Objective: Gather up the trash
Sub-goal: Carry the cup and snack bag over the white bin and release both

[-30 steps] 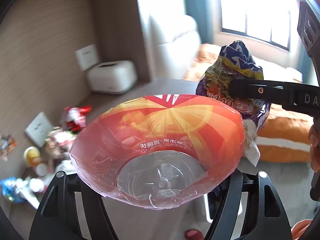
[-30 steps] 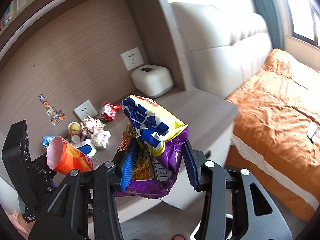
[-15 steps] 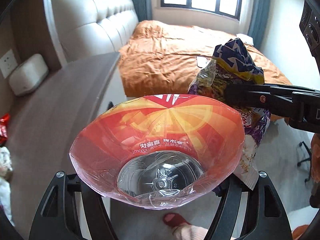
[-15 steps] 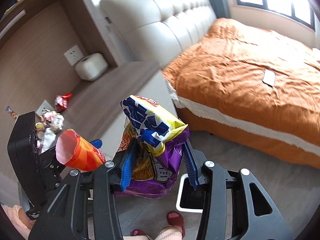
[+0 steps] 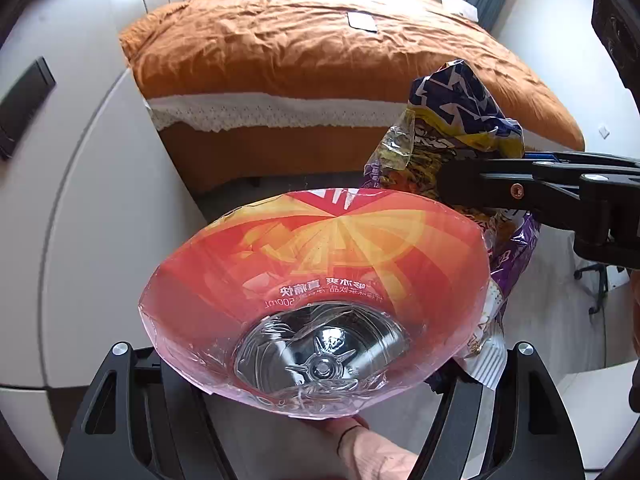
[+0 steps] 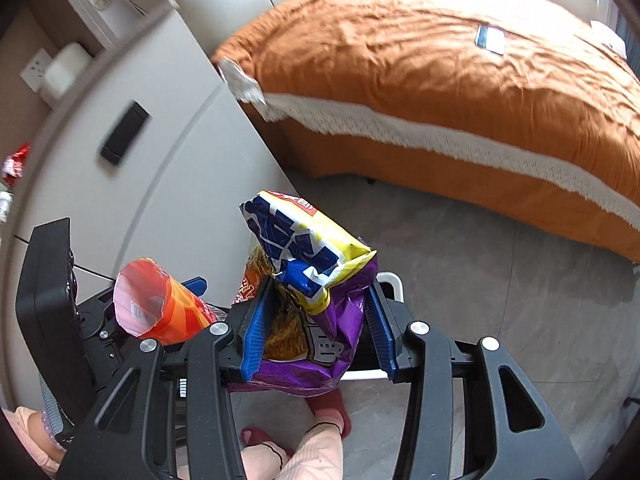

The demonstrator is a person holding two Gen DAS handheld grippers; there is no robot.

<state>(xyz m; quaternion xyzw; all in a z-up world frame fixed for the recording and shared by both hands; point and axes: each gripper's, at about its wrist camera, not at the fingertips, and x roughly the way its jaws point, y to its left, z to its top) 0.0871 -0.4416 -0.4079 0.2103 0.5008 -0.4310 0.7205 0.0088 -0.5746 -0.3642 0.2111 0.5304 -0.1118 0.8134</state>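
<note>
Snack bag (image 6: 316, 300) sits clenched in right hand-held gripper (image 6: 316, 336); left hand-held gripper (image 5: 316, 364) clasps bottle (image 5: 316, 320).

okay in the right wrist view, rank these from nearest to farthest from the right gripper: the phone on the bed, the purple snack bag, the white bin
1. purple snack bag, clamped in the right gripper.
2. white bin, on the floor just behind the bag.
3. phone, far off on the orange bed, upper right.

Open grey floor (image 6: 500, 280) lies ahead on the right; the white cabinet (image 6: 180, 184) blocks the left and the orange bed (image 6: 460, 80) the far side.
</note>
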